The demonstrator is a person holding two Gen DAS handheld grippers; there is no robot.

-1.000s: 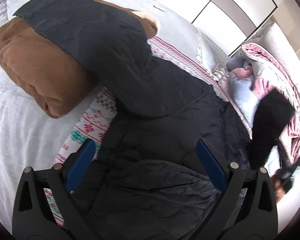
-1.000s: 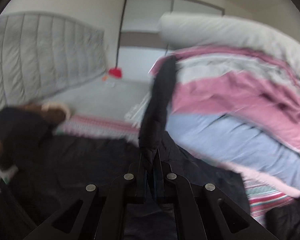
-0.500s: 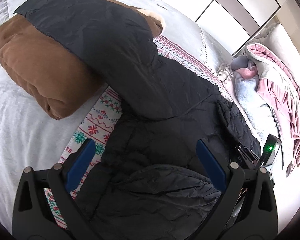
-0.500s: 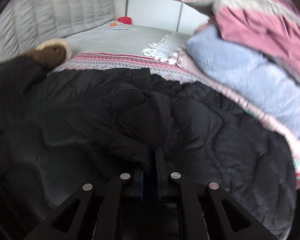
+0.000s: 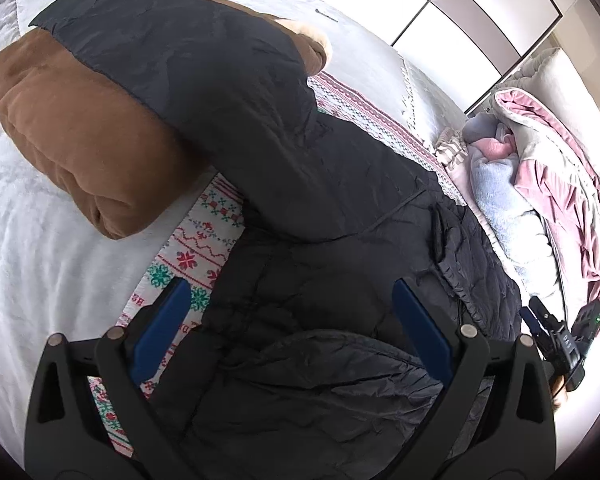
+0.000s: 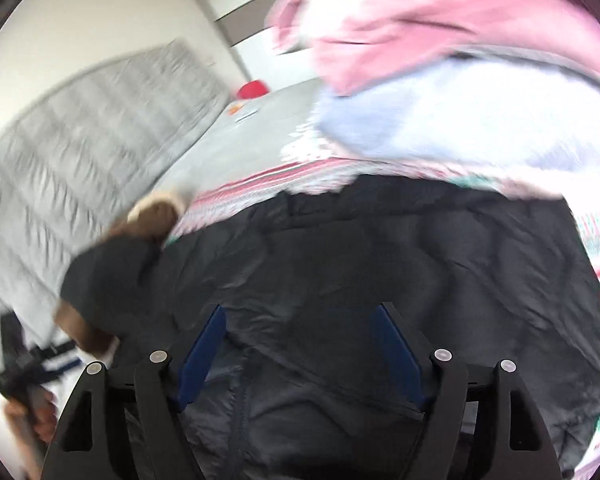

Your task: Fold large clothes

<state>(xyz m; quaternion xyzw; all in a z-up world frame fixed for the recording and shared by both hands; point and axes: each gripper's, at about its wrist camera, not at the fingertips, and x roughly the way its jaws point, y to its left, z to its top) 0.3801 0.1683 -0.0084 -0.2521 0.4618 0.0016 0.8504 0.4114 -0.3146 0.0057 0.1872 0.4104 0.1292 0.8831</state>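
Black puffer jacket (image 5: 300, 208) spread on bed (image 5: 40, 248), sleeve over brown coat (image 5: 68, 140), hem cut off. Left tool (image 5: 288, 328) & right tool (image 6: 300, 344): jaws apart, empty. Right view blurred.

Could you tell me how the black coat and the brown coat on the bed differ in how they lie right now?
The black coat lies spread out over the patterned blanket; the brown coat sits bundled in a thick lump. The black coat's sleeve drapes over the brown coat, which lies underneath. Both are padded and rest on the bed.
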